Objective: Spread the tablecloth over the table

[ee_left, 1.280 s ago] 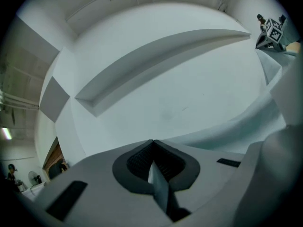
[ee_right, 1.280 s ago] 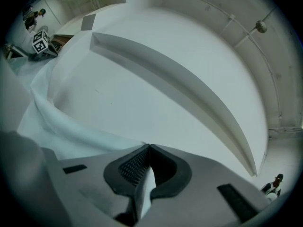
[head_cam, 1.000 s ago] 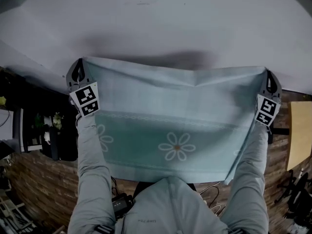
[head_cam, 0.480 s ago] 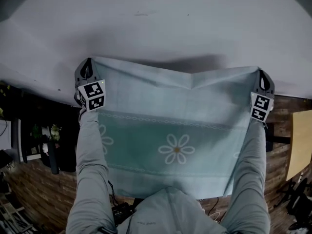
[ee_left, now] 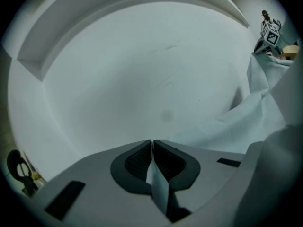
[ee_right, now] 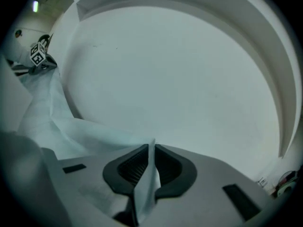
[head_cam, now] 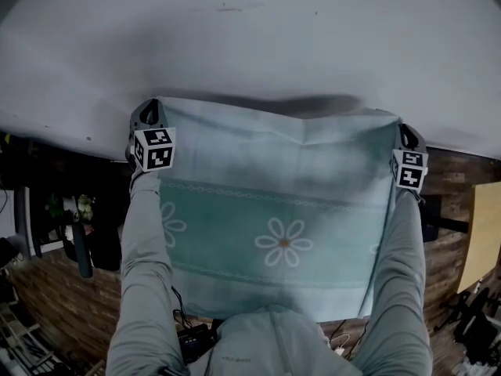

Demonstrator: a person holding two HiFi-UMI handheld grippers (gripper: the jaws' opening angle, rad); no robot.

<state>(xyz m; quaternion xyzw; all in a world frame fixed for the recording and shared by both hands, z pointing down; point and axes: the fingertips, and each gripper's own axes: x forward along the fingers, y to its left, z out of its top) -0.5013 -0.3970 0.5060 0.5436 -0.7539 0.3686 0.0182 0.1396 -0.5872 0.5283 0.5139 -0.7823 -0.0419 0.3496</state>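
Observation:
A pale green tablecloth [head_cam: 282,202] with white daisies hangs stretched between my two grippers, above the near edge of the white table [head_cam: 250,45]. My left gripper [head_cam: 150,113] is shut on the cloth's far left corner, and the fabric [ee_left: 158,188] shows pinched between its pads. My right gripper [head_cam: 405,135] is shut on the far right corner, with cloth [ee_right: 147,183] caught between its pads. The cloth's far edge sags a little in the middle and casts a shadow on the tabletop. Its lower part drapes toward my body.
The white table [ee_left: 142,79] fills both gripper views; a raised white ledge [ee_right: 227,13] runs along its far side. A wooden floor [head_cam: 55,296] lies below, with dark clutter at the left [head_cam: 70,225] and a light wooden board [head_cam: 479,233] at the right.
Both grippers have come down and forward with the cloth, closer to the tabletop. The cloth's shadow on the table has shrunk toward its far edge.

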